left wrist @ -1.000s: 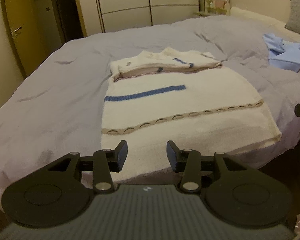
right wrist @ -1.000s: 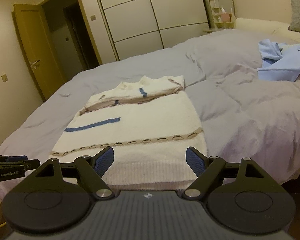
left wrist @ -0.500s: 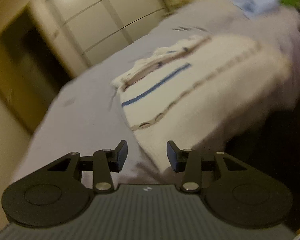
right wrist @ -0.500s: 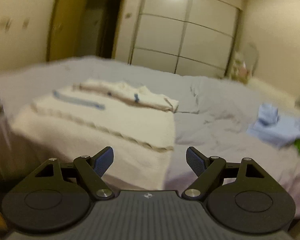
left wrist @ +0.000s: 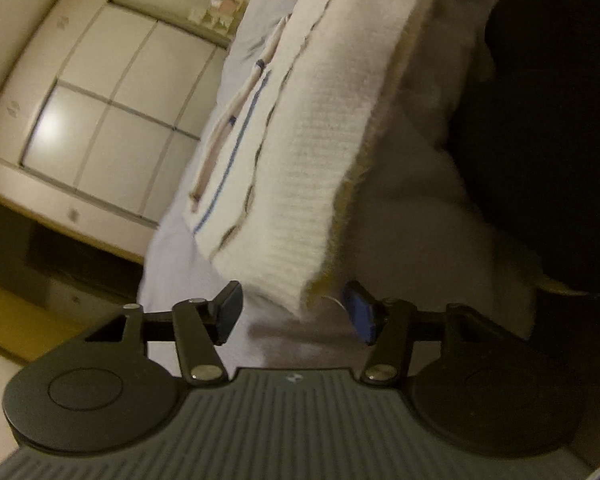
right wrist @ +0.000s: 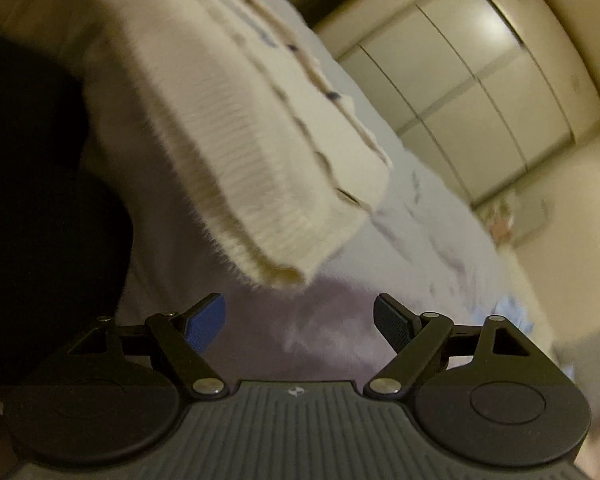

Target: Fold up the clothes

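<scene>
A cream knitted sweater with a blue stripe and tan trim lies partly folded on the grey bedcover. In the left wrist view its ribbed hem corner hangs just ahead of my open left gripper, rolled sideways and close to the corner, not touching it. In the right wrist view the sweater shows its other hem corner just above my open right gripper, also rolled sideways. Both grippers are empty.
The bedcover spreads around the sweater. White wardrobe doors stand behind the bed, also in the right wrist view. A dark mass fills the side below the bed edge. A light blue garment lies far off.
Both grippers have rolled sideways and moved in close to the sweater's two front hem corners. The left jaws have opened wider. The sweater has not moved.
</scene>
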`<action>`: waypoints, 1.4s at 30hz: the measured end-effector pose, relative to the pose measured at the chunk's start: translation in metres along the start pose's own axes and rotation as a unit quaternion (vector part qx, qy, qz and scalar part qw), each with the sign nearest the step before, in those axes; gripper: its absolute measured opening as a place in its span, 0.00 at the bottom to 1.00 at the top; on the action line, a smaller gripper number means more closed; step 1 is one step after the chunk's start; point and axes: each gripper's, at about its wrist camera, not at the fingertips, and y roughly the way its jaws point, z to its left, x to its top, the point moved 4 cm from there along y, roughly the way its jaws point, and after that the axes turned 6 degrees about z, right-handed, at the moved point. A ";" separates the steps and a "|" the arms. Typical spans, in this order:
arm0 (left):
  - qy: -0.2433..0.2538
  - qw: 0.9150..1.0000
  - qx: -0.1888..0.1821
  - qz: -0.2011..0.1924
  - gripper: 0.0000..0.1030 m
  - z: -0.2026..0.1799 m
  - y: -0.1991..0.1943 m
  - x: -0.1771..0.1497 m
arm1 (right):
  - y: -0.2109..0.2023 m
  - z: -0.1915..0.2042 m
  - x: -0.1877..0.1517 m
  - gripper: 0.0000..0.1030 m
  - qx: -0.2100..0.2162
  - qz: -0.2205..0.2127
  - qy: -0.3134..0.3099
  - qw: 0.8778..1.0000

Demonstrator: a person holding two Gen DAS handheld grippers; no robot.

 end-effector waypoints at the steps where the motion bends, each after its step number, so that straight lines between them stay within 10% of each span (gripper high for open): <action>1: 0.016 1.000 0.012 -0.010 0.62 -0.004 0.002 -0.001 | 0.005 0.005 -0.002 0.81 -0.012 -0.007 -0.025 1.000; 7: 0.060 0.996 0.048 -0.043 0.62 -0.012 0.008 -0.005 | 0.028 0.028 0.000 0.75 -0.096 -0.063 -0.130 0.985; 11: 0.001 0.997 0.056 -0.046 0.42 0.006 0.004 -0.003 | 0.029 0.012 0.013 0.45 -0.108 -0.092 -0.095 0.985; 16: -0.004 0.996 0.065 -0.059 0.42 0.011 0.008 -0.001 | 0.030 -0.010 0.024 0.45 -0.092 -0.105 -0.021 0.990; 23: 0.084 0.989 0.073 -0.093 0.41 -0.002 0.027 -0.005 | 0.052 0.017 0.019 0.46 -0.120 -0.094 -0.153 0.976; 25: 0.093 0.989 0.064 -0.095 0.26 0.001 0.033 -0.005 | 0.057 0.012 0.023 0.45 -0.106 -0.094 -0.154 0.978; 29: 0.102 0.989 0.040 -0.097 0.14 0.008 0.042 0.001 | 0.068 0.000 0.032 0.03 -0.080 -0.094 -0.156 0.980; 42: -0.056 0.993 0.015 -0.107 0.12 0.081 -0.014 0.025 | 0.004 -0.086 0.074 0.02 -0.076 -0.128 -0.046 0.988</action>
